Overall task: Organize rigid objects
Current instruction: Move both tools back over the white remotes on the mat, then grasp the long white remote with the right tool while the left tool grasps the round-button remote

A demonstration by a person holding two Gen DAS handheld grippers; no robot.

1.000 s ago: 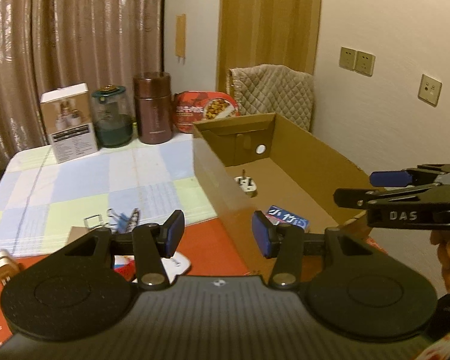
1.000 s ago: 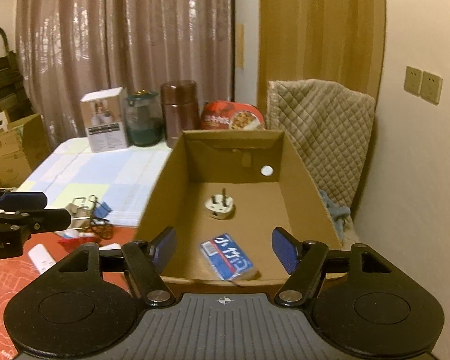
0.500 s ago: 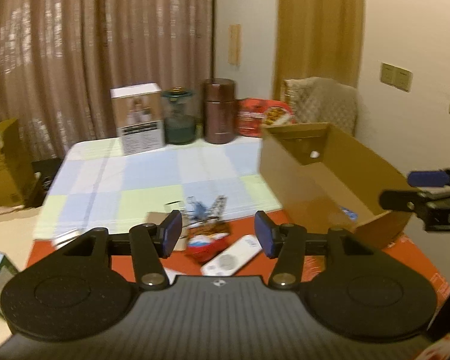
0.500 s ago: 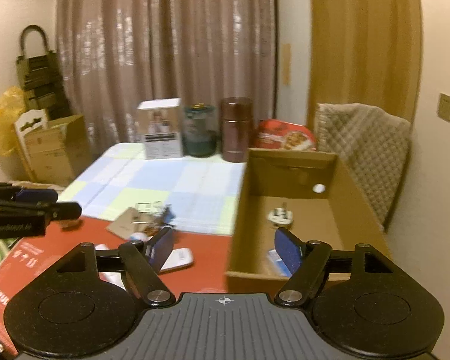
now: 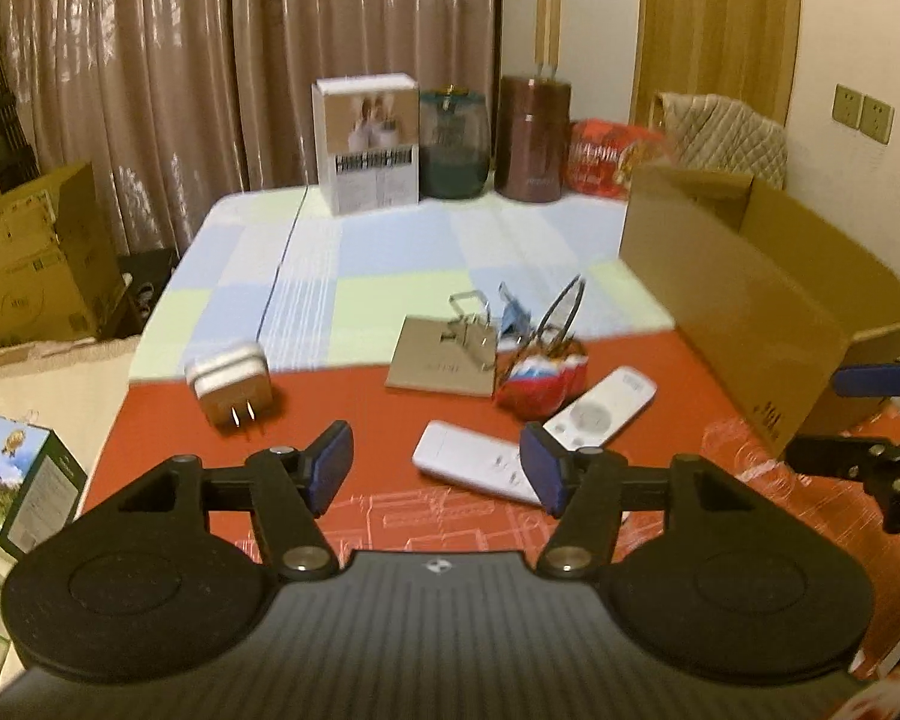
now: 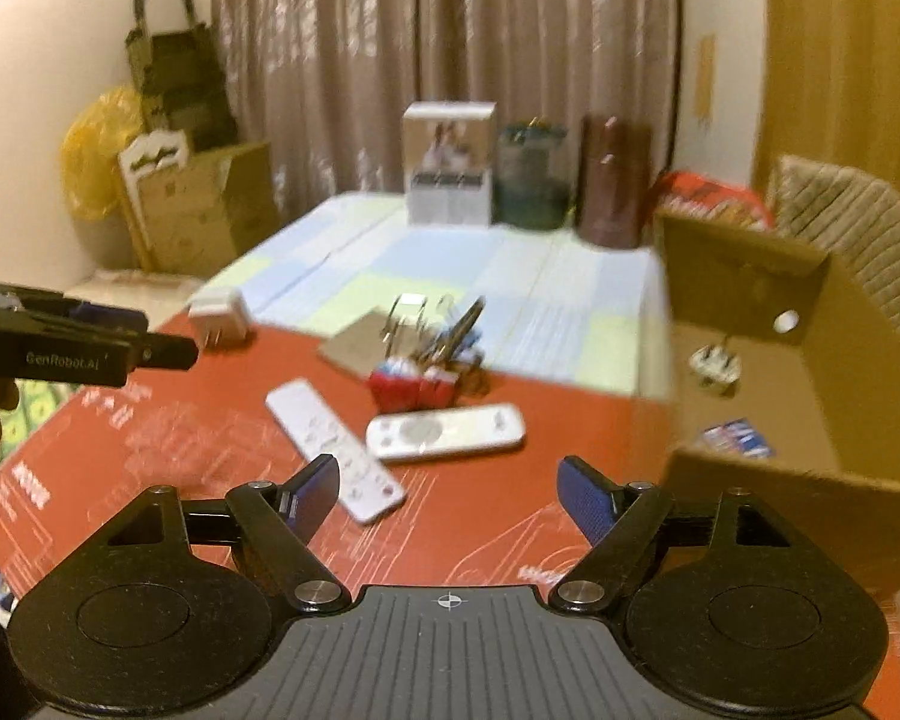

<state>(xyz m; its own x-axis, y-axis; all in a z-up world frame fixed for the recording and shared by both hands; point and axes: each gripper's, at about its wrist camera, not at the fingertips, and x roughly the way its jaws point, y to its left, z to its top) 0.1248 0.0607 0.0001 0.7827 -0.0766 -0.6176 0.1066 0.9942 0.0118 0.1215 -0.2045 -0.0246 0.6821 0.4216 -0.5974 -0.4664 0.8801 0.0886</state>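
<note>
Left gripper (image 5: 437, 468) and right gripper (image 6: 447, 495), jaws apart, above red mat (image 5: 354, 414).

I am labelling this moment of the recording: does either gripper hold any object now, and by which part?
Nothing is held. The left gripper and the right gripper both stand open with empty jaws above the red mat.

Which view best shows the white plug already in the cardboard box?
Right wrist: it looks into the cardboard box, showing the white plug on its floor. In the left wrist view the box's near wall hides the plug.
</note>
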